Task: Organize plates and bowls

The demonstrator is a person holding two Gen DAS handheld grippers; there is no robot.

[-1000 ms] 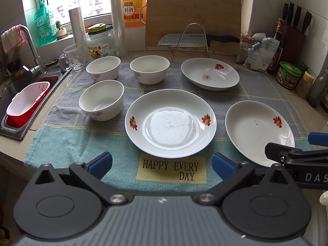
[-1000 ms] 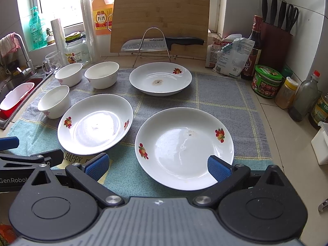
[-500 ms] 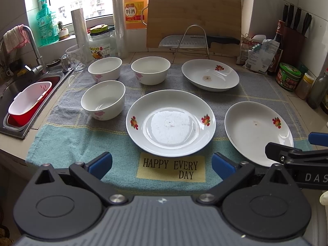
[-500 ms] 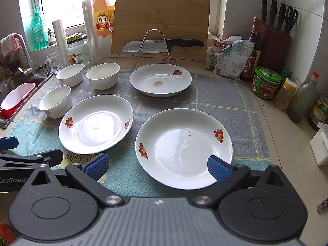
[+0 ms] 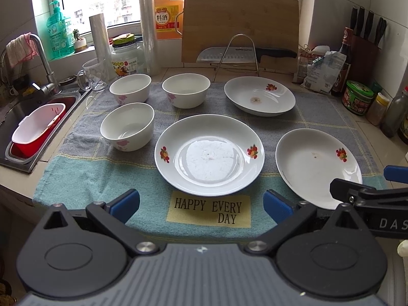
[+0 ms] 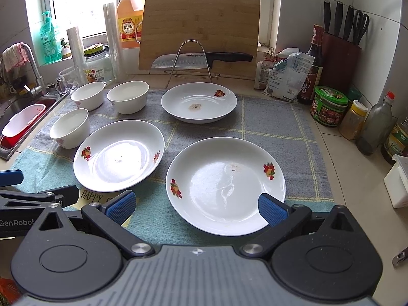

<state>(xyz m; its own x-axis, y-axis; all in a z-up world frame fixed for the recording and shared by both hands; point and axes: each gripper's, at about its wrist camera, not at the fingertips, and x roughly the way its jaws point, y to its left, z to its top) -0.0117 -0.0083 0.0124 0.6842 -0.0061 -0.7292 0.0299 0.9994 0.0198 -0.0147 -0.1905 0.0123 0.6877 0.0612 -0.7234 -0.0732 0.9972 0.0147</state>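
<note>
A grey and teal cloth [image 5: 76, 168] with a "HAPPY EVERY DAY" patch [image 5: 207, 210] covers a tiled kitchen counter [image 6: 357, 178] under a bright window [image 5: 102, 0]. On the cloth stand three white bowls, one near the sink side [image 5: 127, 127] and two behind it, left [image 5: 130, 86] and right [image 5: 186, 89], all apart from each other. Three white plates with fruit motifs lie flat: a middle plate [image 5: 209, 154], a back plate [image 5: 259, 95] with a brown stain at its centre, and a right plate [image 6: 225, 185]. Behind them a bamboo cutting board [image 5: 239, 23] leans on the wall with a cleaver [image 5: 244, 54] on a wire rack [image 5: 241, 51]. The left gripper [image 5: 201, 204] hovers before the patch, its blue-padded fingers spread wide with nothing between them; the right gripper [image 6: 195, 207] hovers over the near rim of the right plate, fingers likewise wide apart and empty. The left wrist view shows more of the sink [image 5: 38, 117] with its red and white basket [image 5: 35, 127] and the tap [image 5: 40, 58] draped with a rag. The right wrist view alone shows the bottles and jars [image 6: 374, 127] along the counter's right edge, a white box [image 6: 397, 183], and the full knife block [image 6: 341, 58].
</note>
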